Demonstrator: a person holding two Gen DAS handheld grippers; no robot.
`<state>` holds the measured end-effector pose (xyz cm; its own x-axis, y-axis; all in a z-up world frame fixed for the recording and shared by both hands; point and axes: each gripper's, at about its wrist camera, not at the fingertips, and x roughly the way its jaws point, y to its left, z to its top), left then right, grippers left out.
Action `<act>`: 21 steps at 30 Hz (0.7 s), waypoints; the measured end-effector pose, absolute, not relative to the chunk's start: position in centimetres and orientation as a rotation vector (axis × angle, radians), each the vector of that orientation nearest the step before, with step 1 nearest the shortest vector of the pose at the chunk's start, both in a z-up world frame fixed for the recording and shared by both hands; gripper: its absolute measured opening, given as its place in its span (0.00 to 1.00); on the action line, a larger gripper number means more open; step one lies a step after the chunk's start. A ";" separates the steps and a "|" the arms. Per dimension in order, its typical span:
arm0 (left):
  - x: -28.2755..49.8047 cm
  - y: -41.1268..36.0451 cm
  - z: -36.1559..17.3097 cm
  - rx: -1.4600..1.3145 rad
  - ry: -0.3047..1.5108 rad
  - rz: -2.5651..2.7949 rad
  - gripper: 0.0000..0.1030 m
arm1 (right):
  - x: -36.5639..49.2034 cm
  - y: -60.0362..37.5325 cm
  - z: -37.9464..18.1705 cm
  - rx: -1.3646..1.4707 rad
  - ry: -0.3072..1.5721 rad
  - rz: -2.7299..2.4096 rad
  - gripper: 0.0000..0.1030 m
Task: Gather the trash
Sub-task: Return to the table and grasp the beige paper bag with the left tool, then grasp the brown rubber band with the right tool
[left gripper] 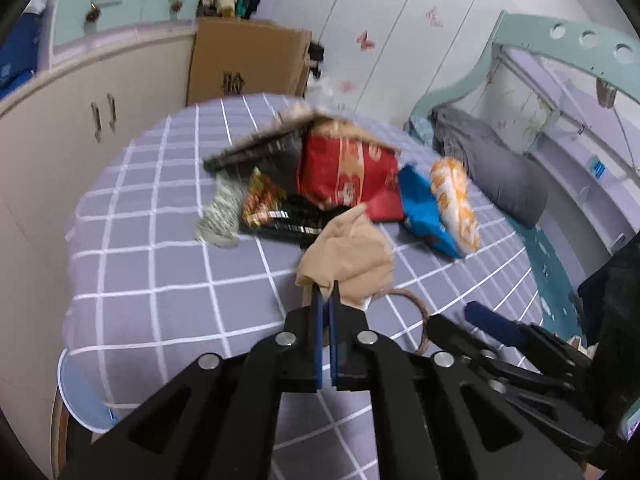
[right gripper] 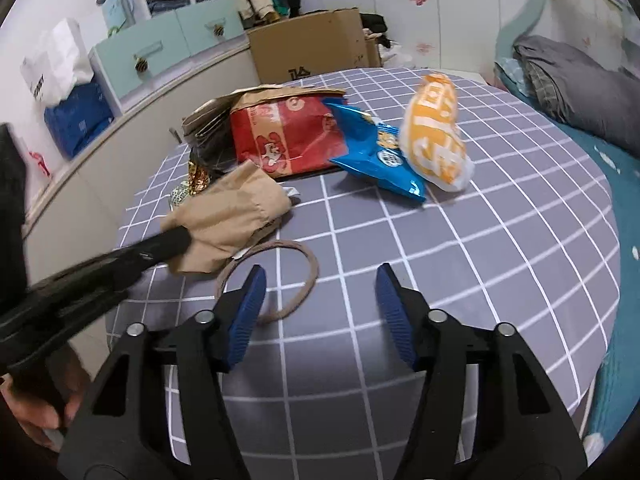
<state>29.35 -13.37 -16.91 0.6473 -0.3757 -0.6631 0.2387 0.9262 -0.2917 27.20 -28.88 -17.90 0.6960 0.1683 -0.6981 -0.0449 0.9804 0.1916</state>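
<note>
We have the left gripper clamped on the near edge of the crumpled tan paper bag, jaws drawn almost together with only the thin paper between them. In the right wrist view that gripper reaches in from the lower left, low and nearly flat to the surface, which wears a grey checked cloth. The bag stretches away from the jaws toward the pile, its long axis roughly in line with the left gripper; whether it is lifted or dragging we cannot tell.

The right gripper hangs over the cloth with its jaws wide apart and nothing between them. Just ahead of its left finger lies a brown loop, likely the bag's cord handle, which runs back toward the bag; the finger overlaps it in view.

The rest of the trash sits farther out, all ahead of both grippers: a red paper bag in the middle, a dark wrapper to its left, a blue snack packet and an orange-and-white bag to its right. Those last two are nearer our right gripper, so we judge the free right one is better placed for them, reaching forward and slightly right, while the left carries off the tan bag. The trailing loop could snag
</note>
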 end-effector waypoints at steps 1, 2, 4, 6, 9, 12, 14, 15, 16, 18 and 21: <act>28.8 -12.8 -16.4 -0.195 0.764 -0.352 0.02 | 27.6 -28.5 -18.0 0.138 0.808 0.117 0.49; 28.4 -12.5 -16.1 -0.200 0.747 -0.346 0.02 | 27.7 -28.3 -18.2 0.126 0.818 0.119 0.46; 27.8 -11.9 -15.5 -0.207 0.727 -0.327 0.02 | 28.1 -28.0 -18.4 0.098 0.833 0.114 0.35; 27.0 -10.7 -15.0 -0.226 0.702 -0.311 0.02 | 28.4 -27.4 -18.6 0.040 0.838 0.082 0.27; 26.2 -9.2 -14.4 -0.246 0.682 -0.302 0.02 | 28.5 -27.6 -18.8 0.013 0.830 0.044 0.06; 25.4 -7.8 -14.0 -0.264 0.672 -0.293 0.02 | 28.0 -28.2 -18.7 0.041 0.819 0.044 0.04; 24.9 -6.6 -13.8 -0.279 0.665 -0.282 0.02 | 27.3 -28.3 -18.1 0.048 0.791 0.038 0.04; 24.7 -6.1 -13.8 -0.286 0.662 -0.277 0.02 | 26.8 -28.2 -17.6 0.060 0.775 0.044 0.03; 24.5 -5.7 -13.7 -0.292 0.659 -0.273 0.02 | 26.6 -28.1 -17.2 0.060 0.764 0.045 0.03; 24.0 -4.5 -13.6 -0.306 0.650 -0.257 0.02 | 25.6 -27.2 -15.7 0.048 0.727 0.055 0.03; 23.3 -2.7 -13.4 -0.320 0.637 -0.235 0.02 | 24.8 -25.9 -14.0 0.041 0.692 0.090 0.03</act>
